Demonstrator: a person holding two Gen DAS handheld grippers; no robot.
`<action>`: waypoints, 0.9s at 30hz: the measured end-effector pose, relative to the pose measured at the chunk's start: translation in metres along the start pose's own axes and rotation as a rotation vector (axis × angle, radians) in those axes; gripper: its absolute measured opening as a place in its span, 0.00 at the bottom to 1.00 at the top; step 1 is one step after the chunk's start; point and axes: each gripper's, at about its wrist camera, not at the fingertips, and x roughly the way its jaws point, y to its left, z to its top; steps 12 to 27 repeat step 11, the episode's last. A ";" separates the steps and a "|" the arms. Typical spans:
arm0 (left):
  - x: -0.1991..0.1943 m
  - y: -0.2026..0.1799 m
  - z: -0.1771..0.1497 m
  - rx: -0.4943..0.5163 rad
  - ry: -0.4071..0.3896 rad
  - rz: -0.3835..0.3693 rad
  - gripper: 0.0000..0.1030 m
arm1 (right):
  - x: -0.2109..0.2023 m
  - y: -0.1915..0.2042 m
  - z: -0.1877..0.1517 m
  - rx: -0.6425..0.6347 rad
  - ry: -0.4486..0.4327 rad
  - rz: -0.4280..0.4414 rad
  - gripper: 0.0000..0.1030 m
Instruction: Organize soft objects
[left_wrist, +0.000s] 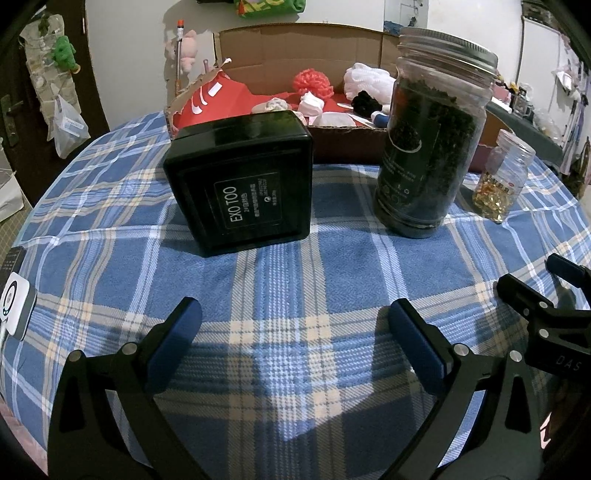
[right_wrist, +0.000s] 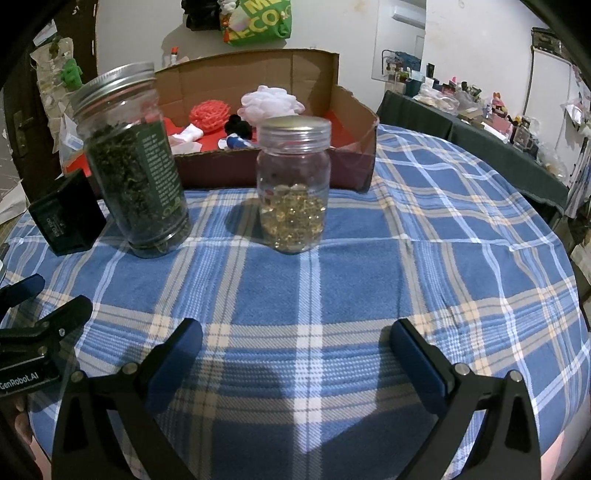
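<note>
both the left gripper (left_wrist: 291, 332) and the right gripper (right_wrist: 295, 350) hover over the plaid cloth (left_wrist: 295, 280) with jaws wide apart and empty. the soft things, a coral puff (right_wrist: 209, 112), a white puff (right_wrist: 271, 99) and what may be rolled socks (left_wrist: 311, 103), sit in the cardboard box (right_wrist: 351, 155) behind the tall tea jar (left_wrist: 430, 136), the capsule jar (right_wrist: 293, 184) and the black box (left_wrist: 242, 181). reaching across could easily topple a jar.
</note>
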 end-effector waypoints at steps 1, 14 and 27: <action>0.000 0.000 0.000 0.000 0.000 0.000 1.00 | 0.000 -0.001 0.000 0.001 0.000 -0.001 1.00; 0.000 0.001 0.001 -0.002 -0.002 -0.001 1.00 | 0.000 0.000 0.000 -0.001 -0.001 0.000 1.00; 0.000 0.001 0.001 -0.002 -0.002 -0.001 1.00 | 0.000 0.000 0.000 -0.001 -0.001 0.000 1.00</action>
